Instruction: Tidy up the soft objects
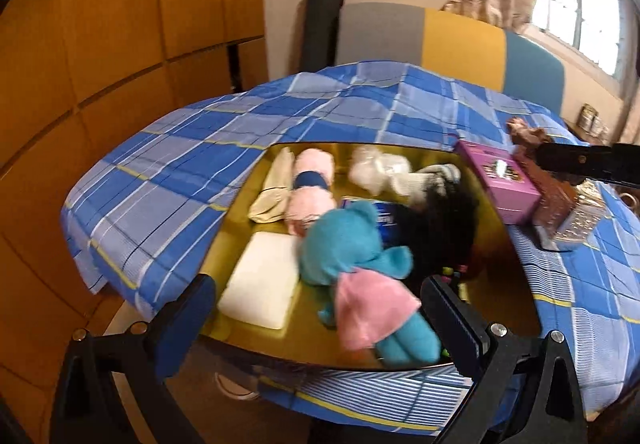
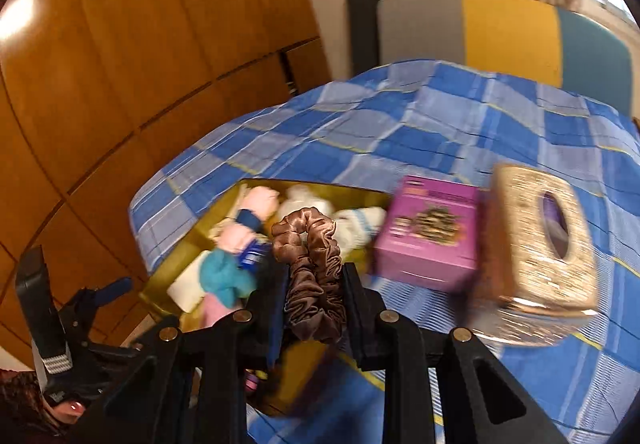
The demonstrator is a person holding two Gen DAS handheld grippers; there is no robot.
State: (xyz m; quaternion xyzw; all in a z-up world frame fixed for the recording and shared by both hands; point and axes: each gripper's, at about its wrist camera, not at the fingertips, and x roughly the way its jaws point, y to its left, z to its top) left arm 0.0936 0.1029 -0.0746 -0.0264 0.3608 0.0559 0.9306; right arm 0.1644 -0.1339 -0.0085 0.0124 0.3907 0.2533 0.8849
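A gold tray [image 1: 516,284] on the blue checked bedspread holds several soft things. A teal plush bear in a pink dress [image 1: 352,244] lies at its front. My left gripper [image 1: 320,308] stands wide open just above the tray's near edge, one finger on each side of the bear's legs, pads apart from it. At the right edge of the left wrist view, my right gripper [image 1: 580,160] carries a brown satin scrunchie [image 1: 524,136]. In the right wrist view, the right gripper [image 2: 312,284] is shut on the scrunchie [image 2: 312,244], over the tray [image 2: 160,284].
Also in the tray are a pink roll with a blue band [image 1: 312,180], a cream pouch [image 1: 276,184], a white pad [image 1: 260,288], white fluffy pieces [image 1: 376,168] and a black fluffy item [image 1: 440,220]. A purple box [image 2: 428,240] and a gold tissue box [image 2: 544,244] stand to its right. Wooden wardrobe doors are on the left.
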